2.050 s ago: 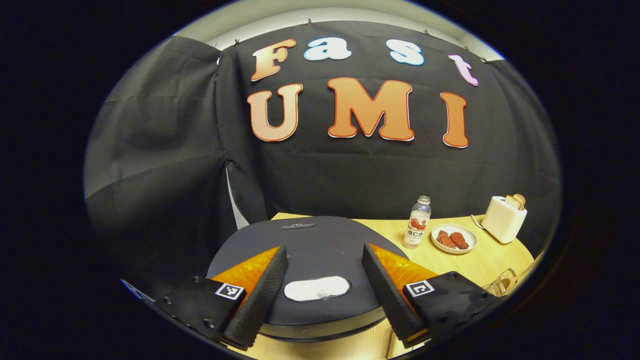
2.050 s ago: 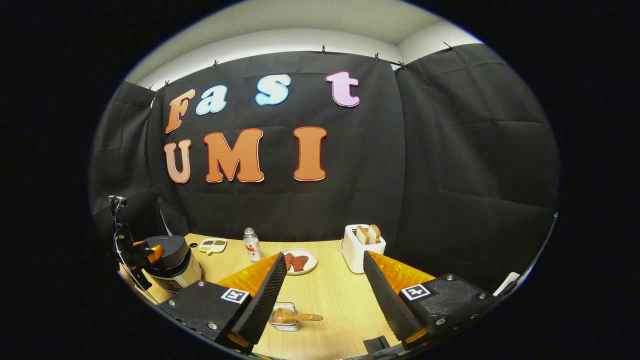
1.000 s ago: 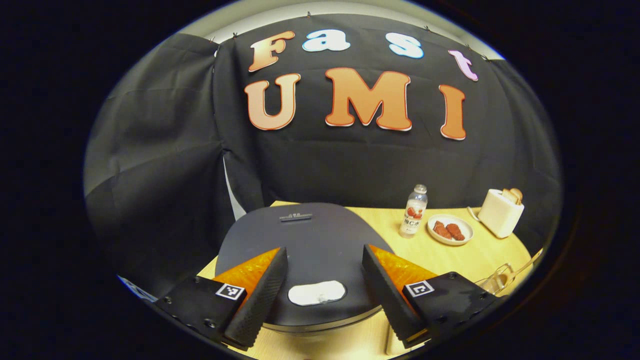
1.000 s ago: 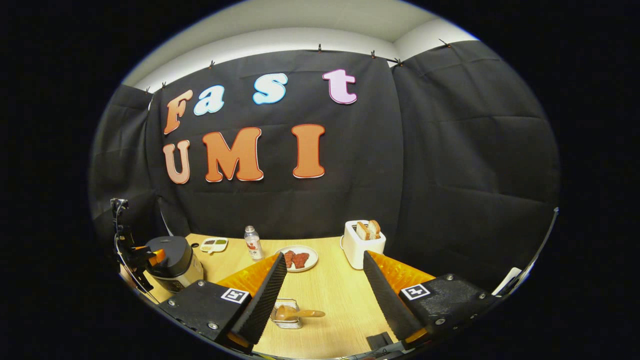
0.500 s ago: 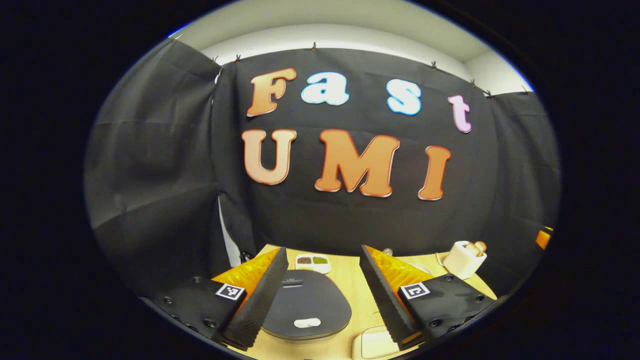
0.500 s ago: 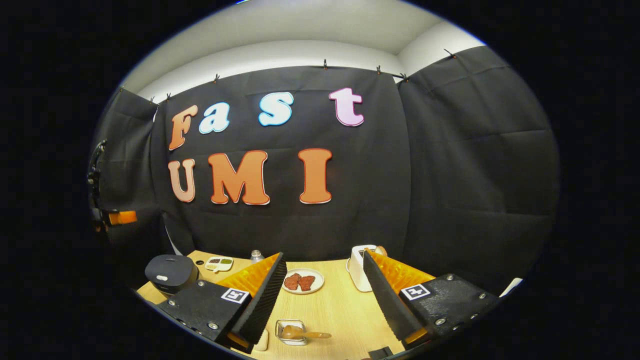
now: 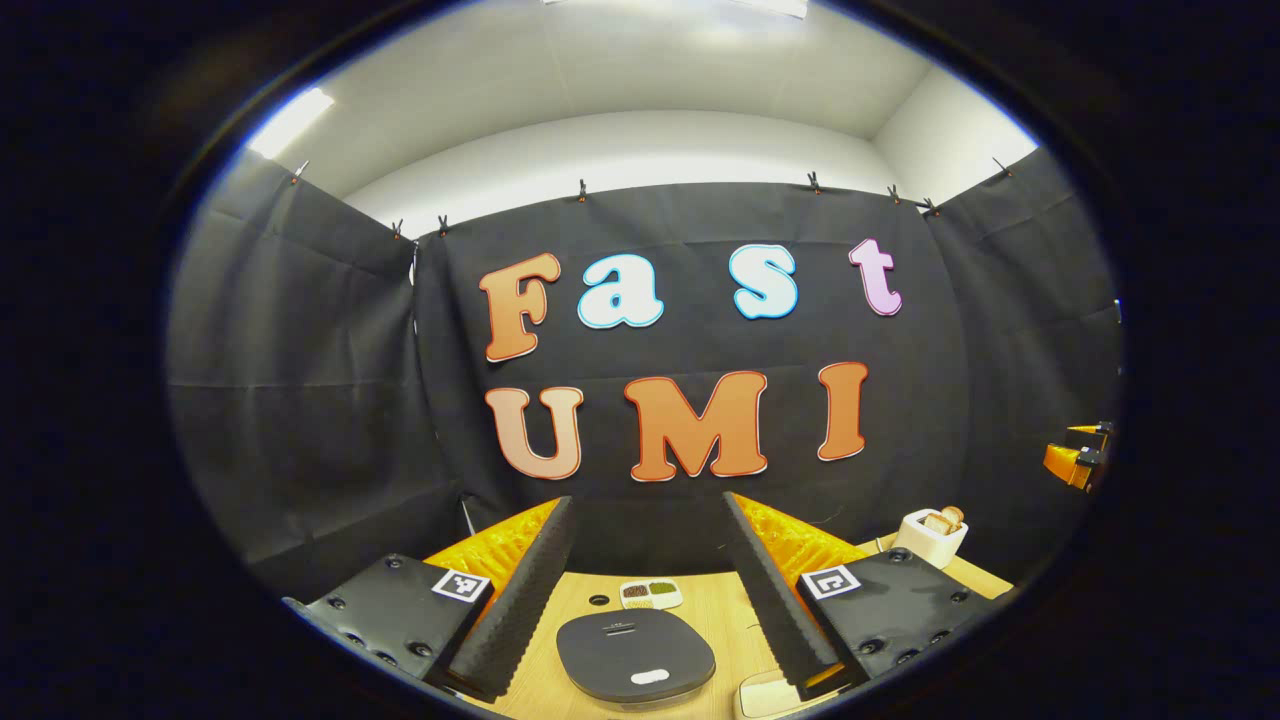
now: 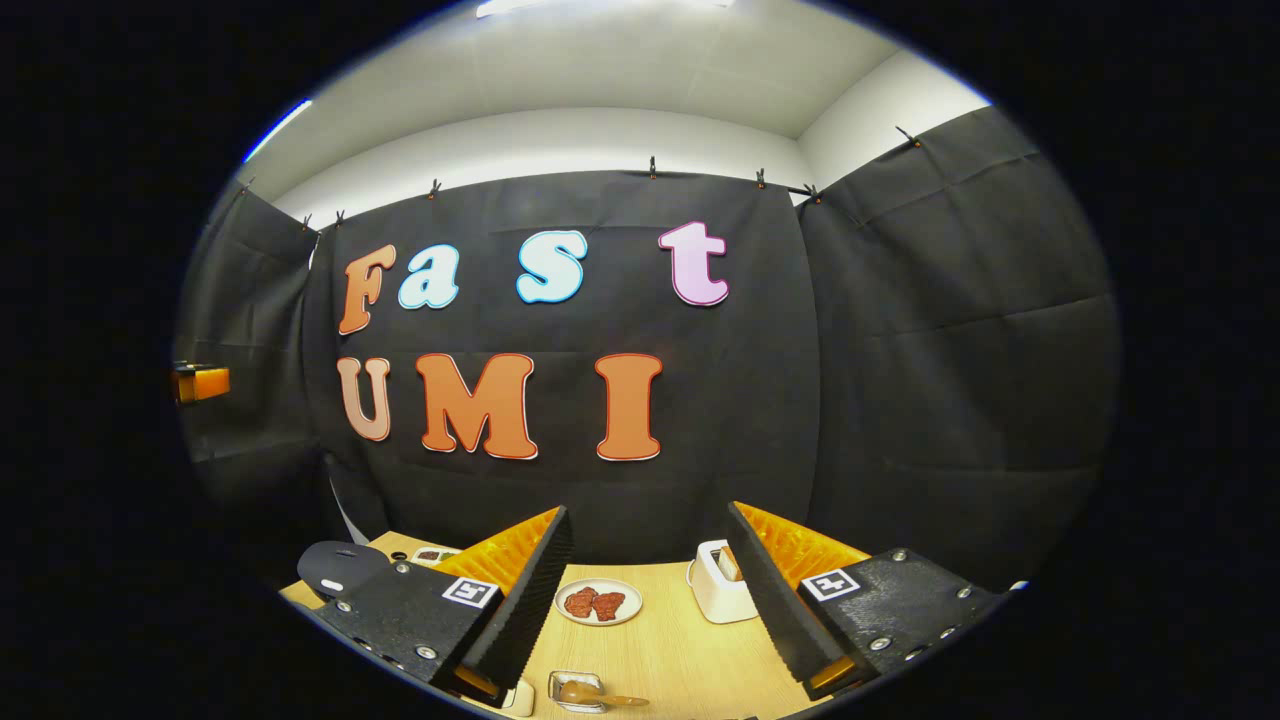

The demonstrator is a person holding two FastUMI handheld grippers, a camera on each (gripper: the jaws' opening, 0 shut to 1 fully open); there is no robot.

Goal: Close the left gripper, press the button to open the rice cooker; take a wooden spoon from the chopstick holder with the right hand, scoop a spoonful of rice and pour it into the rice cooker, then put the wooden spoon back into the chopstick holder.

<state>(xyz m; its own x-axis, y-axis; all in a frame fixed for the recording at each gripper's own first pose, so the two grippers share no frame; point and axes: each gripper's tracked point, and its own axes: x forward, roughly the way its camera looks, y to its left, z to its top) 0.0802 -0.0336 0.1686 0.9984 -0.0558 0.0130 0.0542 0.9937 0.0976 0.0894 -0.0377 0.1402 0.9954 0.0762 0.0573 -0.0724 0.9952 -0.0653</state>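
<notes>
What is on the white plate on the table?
On the plate, in the right gripper view, lie two reddish-brown pieces of food, side by side. What kind of food cannot be told. The plate under them is covered.

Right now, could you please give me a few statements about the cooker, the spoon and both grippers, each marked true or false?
1. The rice cooker has its lid down. True.
2. The left gripper is shut on the cooker's button. False: its jaws stand apart, above the cooker.
3. The wooden spoon rests in a small container on the table. True.
4. The right gripper holds the spoon. False: it is open and empty.
5. A plate with reddish food sits beside the toaster. True.
</notes>
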